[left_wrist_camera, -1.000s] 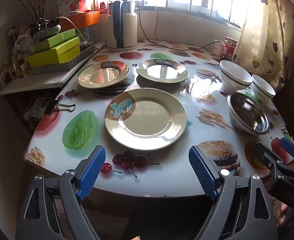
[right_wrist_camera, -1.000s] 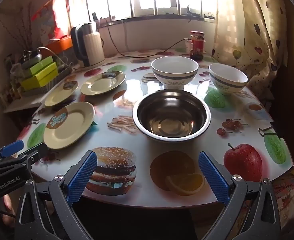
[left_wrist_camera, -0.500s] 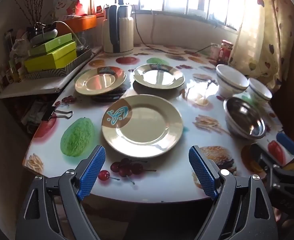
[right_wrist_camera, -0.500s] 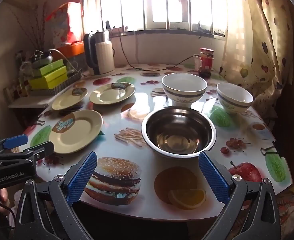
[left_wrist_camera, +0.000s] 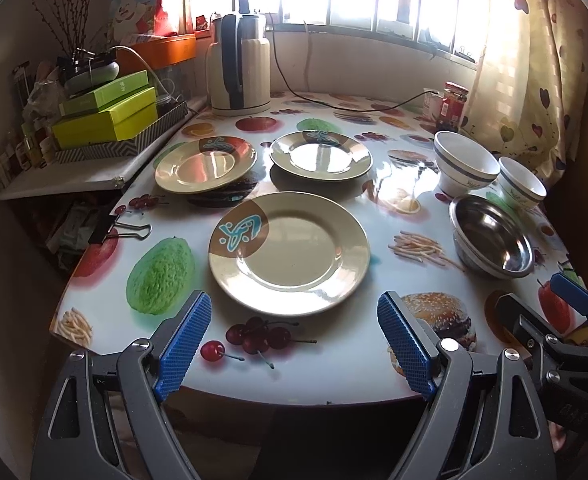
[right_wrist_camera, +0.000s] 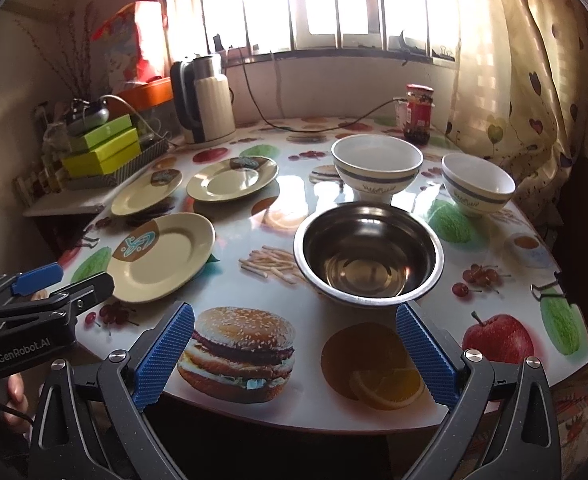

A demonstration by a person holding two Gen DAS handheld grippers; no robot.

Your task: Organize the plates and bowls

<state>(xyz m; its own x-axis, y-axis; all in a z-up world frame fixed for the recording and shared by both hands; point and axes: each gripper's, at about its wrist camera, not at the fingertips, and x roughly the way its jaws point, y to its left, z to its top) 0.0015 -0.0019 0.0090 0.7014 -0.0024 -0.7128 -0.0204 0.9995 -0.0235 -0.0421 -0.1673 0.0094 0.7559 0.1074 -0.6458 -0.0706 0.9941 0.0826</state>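
Note:
Three beige plates lie on the table: a near one (left_wrist_camera: 290,254) (right_wrist_camera: 162,256), a far left one (left_wrist_camera: 206,164) (right_wrist_camera: 146,192) and a far middle one (left_wrist_camera: 321,155) (right_wrist_camera: 233,178). A steel bowl (left_wrist_camera: 491,242) (right_wrist_camera: 367,254) stands at the right, with two white blue-banded bowls behind it, a larger (left_wrist_camera: 465,168) (right_wrist_camera: 375,166) and a smaller (left_wrist_camera: 521,186) (right_wrist_camera: 477,186). My left gripper (left_wrist_camera: 294,344) is open and empty at the front edge, before the near plate. My right gripper (right_wrist_camera: 294,354) is open and empty, before the steel bowl.
The table (left_wrist_camera: 333,360) has a printed fruit-and-food cover. A kettle (left_wrist_camera: 240,64) with its cord and a red jar (left_wrist_camera: 453,102) stand at the back. Green boxes (left_wrist_camera: 106,120) sit on a side shelf at the left. Binder clips (left_wrist_camera: 112,230) grip the edges.
Both grippers have risen and tilted, so the table sits lower in both views. The plates and bowls have not moved. Both grippers stay open.

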